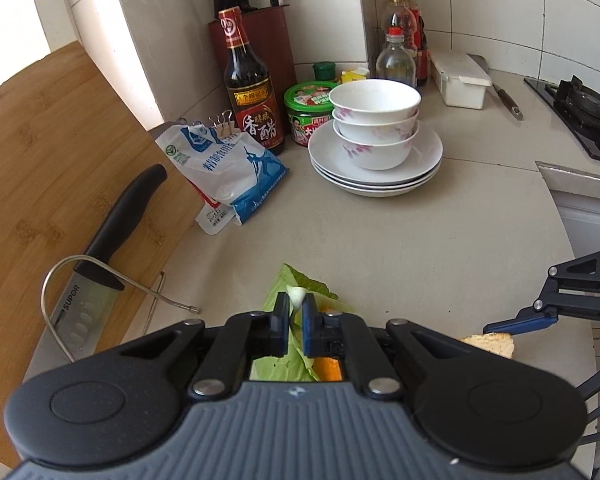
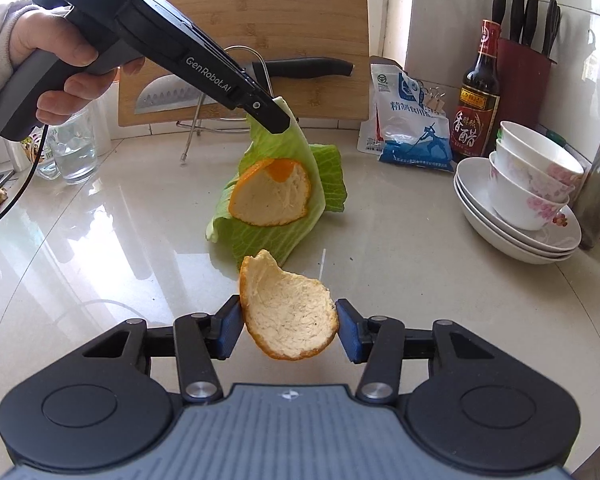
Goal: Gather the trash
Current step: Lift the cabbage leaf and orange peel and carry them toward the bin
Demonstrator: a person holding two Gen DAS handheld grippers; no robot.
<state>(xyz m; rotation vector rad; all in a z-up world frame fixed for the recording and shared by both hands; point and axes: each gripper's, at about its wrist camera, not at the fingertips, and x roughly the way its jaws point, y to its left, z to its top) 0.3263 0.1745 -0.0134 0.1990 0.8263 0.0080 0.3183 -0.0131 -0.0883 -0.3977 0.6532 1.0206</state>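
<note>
Orange peel [image 2: 290, 320] sits pinched between my half-open right gripper [image 2: 290, 330], just above the counter [image 2: 420, 280]. My left gripper [image 1: 296, 320] is clamped on the cabbage leaf [image 2: 296, 200], which cradles another peel [image 2: 270, 196]. Both pieces gripped; next needs a bin, none visible.

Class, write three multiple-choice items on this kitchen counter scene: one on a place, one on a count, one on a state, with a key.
1. Where does the second orange peel lie?
A. on the cabbage leaf
B. in a bowl
C. on the cutting board

2. How many bowls are stacked on the plates?
A. one
B. three
C. five

3. What does the right gripper hold?
A. nothing
B. a knife
C. an orange peel

Key: 1 A, the peel rests on the green leaf; 2 B, three rims show; 3 C, both pads press the peel's edges.
</note>
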